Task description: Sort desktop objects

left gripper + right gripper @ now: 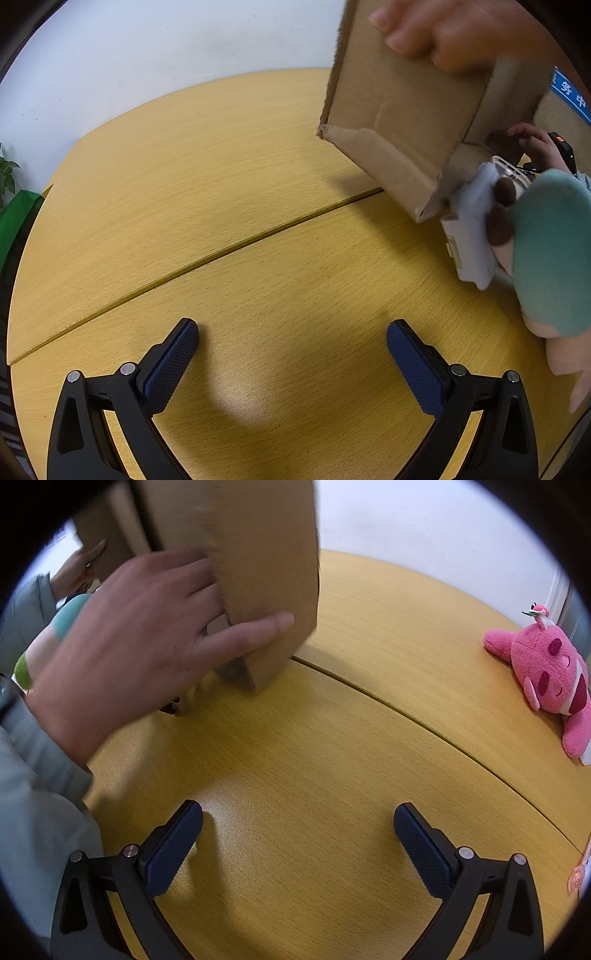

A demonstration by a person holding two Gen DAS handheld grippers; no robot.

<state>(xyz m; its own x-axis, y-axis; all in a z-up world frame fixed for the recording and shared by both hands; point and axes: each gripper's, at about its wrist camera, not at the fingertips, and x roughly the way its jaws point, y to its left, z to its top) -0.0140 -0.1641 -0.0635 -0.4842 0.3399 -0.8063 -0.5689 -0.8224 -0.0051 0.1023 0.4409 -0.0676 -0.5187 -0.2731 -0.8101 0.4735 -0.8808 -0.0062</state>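
Note:
A person's hand (436, 33) tips a brown cardboard box (406, 122) over the wooden table (221, 184) at the upper right of the left wrist view. A white device (469, 229) and a teal and pink plush toy (550, 251) lie under its open mouth. My left gripper (291, 347) is open above bare table, well short of them. In the right wrist view the same box (258, 572) is held by a hand (147, 635) at upper left. A pink plush bear (550, 675) lies at the far right. My right gripper (297, 830) is open and holds nothing.
A seam (221, 251) crosses the table between its two panels. A green plant (14, 199) stands past the table's left edge. A grey sleeve (33, 794) fills the left side of the right wrist view. A small pink item (578, 877) lies at the table's right edge.

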